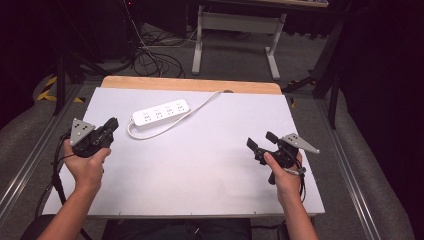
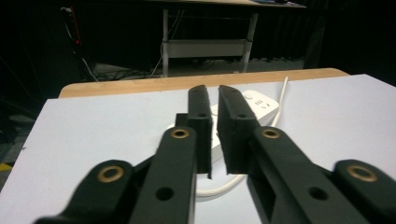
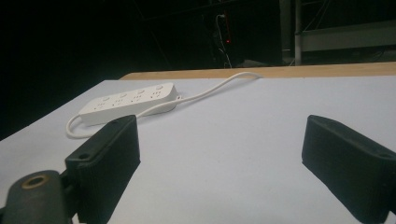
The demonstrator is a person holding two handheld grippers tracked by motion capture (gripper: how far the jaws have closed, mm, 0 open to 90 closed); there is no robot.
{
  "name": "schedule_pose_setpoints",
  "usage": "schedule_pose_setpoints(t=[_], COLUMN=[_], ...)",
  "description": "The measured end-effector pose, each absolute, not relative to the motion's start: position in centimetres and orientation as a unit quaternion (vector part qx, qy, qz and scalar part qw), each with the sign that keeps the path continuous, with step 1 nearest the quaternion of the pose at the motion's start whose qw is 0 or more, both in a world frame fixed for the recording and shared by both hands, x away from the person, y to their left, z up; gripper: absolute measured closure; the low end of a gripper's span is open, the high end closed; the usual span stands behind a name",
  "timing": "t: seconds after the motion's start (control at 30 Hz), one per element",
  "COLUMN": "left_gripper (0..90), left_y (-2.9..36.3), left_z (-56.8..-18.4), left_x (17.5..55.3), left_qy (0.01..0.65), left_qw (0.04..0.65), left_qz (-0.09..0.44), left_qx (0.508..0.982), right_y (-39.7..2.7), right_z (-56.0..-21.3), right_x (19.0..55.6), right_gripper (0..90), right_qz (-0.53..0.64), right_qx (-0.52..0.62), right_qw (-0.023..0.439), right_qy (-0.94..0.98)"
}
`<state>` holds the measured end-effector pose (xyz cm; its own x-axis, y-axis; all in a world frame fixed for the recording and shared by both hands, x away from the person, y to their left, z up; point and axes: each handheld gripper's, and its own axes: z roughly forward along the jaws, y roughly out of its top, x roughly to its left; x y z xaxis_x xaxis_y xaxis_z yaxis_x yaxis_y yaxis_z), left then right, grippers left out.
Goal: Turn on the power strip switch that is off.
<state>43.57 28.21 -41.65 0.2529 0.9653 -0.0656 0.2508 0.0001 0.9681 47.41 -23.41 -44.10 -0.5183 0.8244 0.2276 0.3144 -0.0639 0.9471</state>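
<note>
No brand or writing can be read on the power strip (image 1: 161,114); its sockets show only as small dark marks on smooth white plastic. It lies flat on the far left part of the bench (image 1: 210,165), a white sheet over a wooden top, with its round white cord (image 1: 202,102) looping at the near end and trailing to the far edge. The left tool (image 1: 113,126) sits just beside the strip, black jaws nearly together with a thin gap and nothing between them. The right tool (image 1: 262,140) rests well apart, jaws wide and empty. A grey metal desk frame (image 1: 235,35) stands on the floor beyond.
</note>
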Motion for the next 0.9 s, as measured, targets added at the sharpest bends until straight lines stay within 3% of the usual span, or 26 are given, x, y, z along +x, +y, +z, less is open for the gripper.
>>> schedule_pose_setpoints(t=[0.2,0.4,0.67,0.73,0.9], left_gripper=[58.1,47.1,24.9,15.1,12.1], left_y=[28.17,28.37,28.1,27.86,27.56], left_z=[-41.73,-41.65,-41.52,-41.5,-41.63], left_x=[43.77,43.78,44.03,44.06,44.24], left_qy=[0.506,0.518,0.528,0.533,0.529], left_qw=[0.493,0.496,0.48,0.47,0.468], left_qz=[0.352,0.35,0.358,0.371,0.378], left_qx=[0.614,0.603,0.603,0.598,0.598], right_y=[-23.29,-23.2,-23.27,-23.23,-23.31], right_z=[-44.2,-44.14,-44.13,-44.13,-44.09], right_x=[47.71,47.55,47.61,47.58,47.53], right_gripper=[11.9,12.2,12.1,12.2,12.1], right_qz=[0.579,0.58,0.58,0.58,0.581], right_qx=[0.441,0.437,0.438,0.437,0.438], right_qw=[0.219,0.219,0.219,0.219,0.219], right_qy=[0.65,0.652,0.651,0.651,0.65])
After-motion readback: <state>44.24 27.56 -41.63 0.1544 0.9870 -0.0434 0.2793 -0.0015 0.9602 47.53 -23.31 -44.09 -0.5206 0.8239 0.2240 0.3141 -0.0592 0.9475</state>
